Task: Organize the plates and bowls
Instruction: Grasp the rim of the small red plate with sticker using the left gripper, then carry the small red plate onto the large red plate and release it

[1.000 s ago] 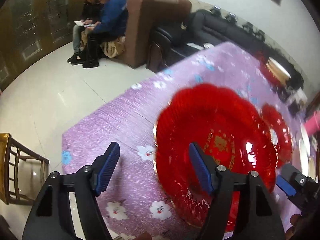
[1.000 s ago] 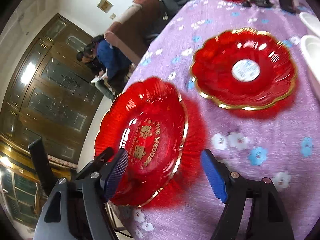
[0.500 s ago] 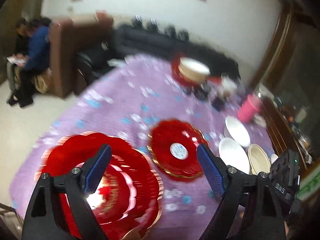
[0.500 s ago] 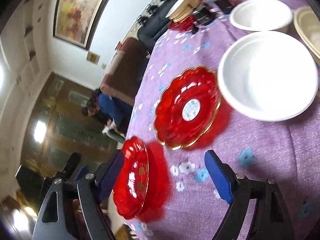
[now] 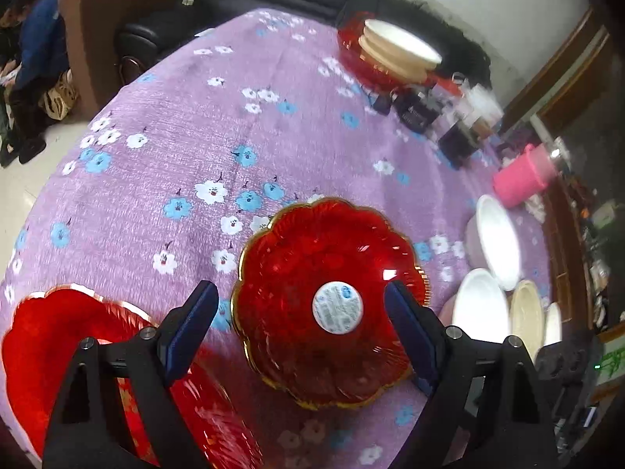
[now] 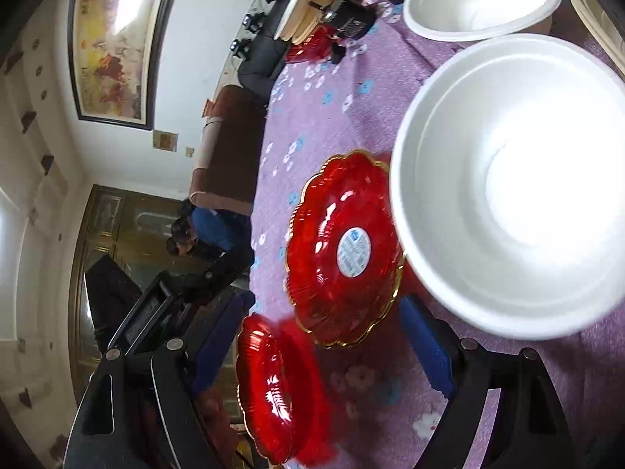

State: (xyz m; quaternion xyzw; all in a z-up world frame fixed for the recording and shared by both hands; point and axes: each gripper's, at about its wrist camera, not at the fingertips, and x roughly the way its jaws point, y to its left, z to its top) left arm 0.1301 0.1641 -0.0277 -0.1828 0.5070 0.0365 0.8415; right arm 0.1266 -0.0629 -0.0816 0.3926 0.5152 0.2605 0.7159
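A red scalloped plate with a gold rim and a white sticker [image 5: 328, 305] lies on the purple flowered tablecloth [image 5: 187, 148]. My left gripper [image 5: 300, 324] is open and hovers over it, jaws either side. A larger red plate [image 5: 58, 344] lies at the lower left, partly behind the left finger. In the right wrist view my right gripper [image 6: 332, 348] is open above the sticker plate [image 6: 343, 250], with the larger red plate [image 6: 269, 391] beside it and a white bowl [image 6: 515, 179] close on the right.
White bowls [image 5: 496, 242] and a cream bowl [image 5: 527, 316] sit at the right. A pink cup [image 5: 523, 176], dark boxes [image 5: 418, 105] and a stack of bowls on a red dish [image 5: 390, 54] stand at the far side. Sofas and seated people lie beyond the table.
Both grippers have swung right, away from the large red plate toward the sticker plate and white bowls. Both stay open and empty.
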